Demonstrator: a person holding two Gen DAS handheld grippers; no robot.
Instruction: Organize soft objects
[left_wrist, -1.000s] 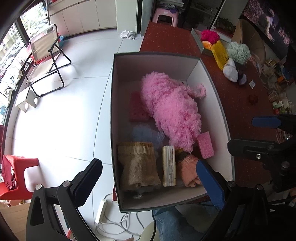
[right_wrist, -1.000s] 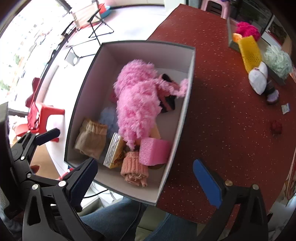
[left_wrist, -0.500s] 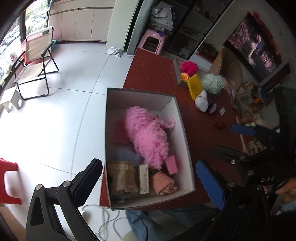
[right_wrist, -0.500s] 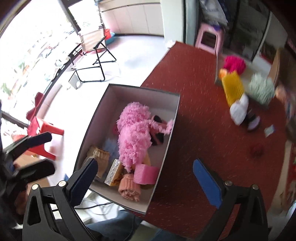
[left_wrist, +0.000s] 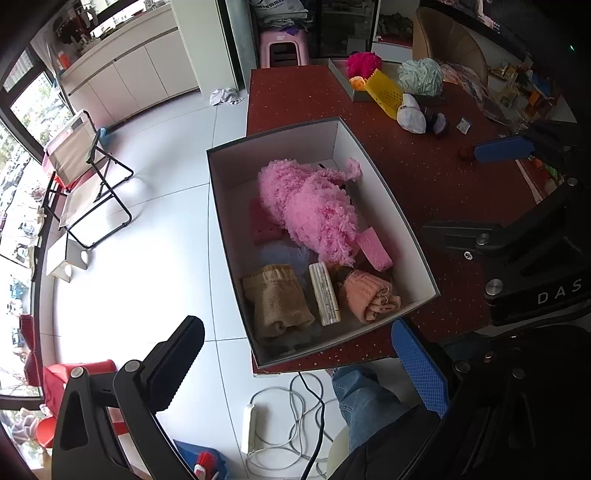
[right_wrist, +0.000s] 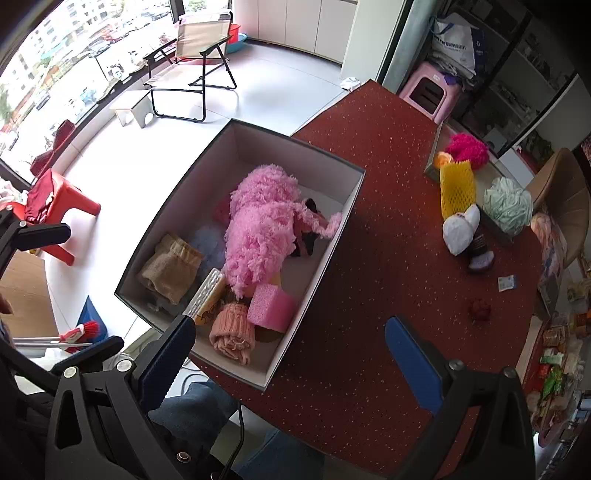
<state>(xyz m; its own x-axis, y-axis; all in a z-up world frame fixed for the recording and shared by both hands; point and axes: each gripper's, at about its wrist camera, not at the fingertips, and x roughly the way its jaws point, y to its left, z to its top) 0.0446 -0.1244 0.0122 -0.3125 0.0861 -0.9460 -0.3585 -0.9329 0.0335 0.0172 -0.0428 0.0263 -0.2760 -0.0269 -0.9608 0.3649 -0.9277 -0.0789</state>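
Note:
A grey box (left_wrist: 280, 146) (right_wrist: 325, 266) stands at the edge of the red table (left_wrist: 436, 177) (right_wrist: 388, 288). In it lie a fluffy pink duster (left_wrist: 314, 206) (right_wrist: 262, 221), a pink sponge (left_wrist: 376, 249) (right_wrist: 271, 304), a rolled peach cloth (left_wrist: 369, 299) (right_wrist: 232, 332), a tan cloth (left_wrist: 277, 301) (right_wrist: 170, 267) and a slim packet (left_wrist: 324, 293) (right_wrist: 208, 291). My left gripper (left_wrist: 299, 365) is open and empty, high above the box's near end. My right gripper (right_wrist: 291, 354) is open and empty, high above the box's near corner.
At the table's far side lie a yellow mesh sleeve (right_wrist: 456, 188), a magenta pom (right_wrist: 467, 149), a green bath pouf (right_wrist: 508, 205), a white cap (right_wrist: 460, 229) and a small red ball (right_wrist: 480, 310). A folding chair (right_wrist: 192, 55) and red stool (right_wrist: 51, 210) stand on the floor.
Both grippers have risen and drawn back from the box, so it looks smaller and more of the room shows. Both stay open and empty.

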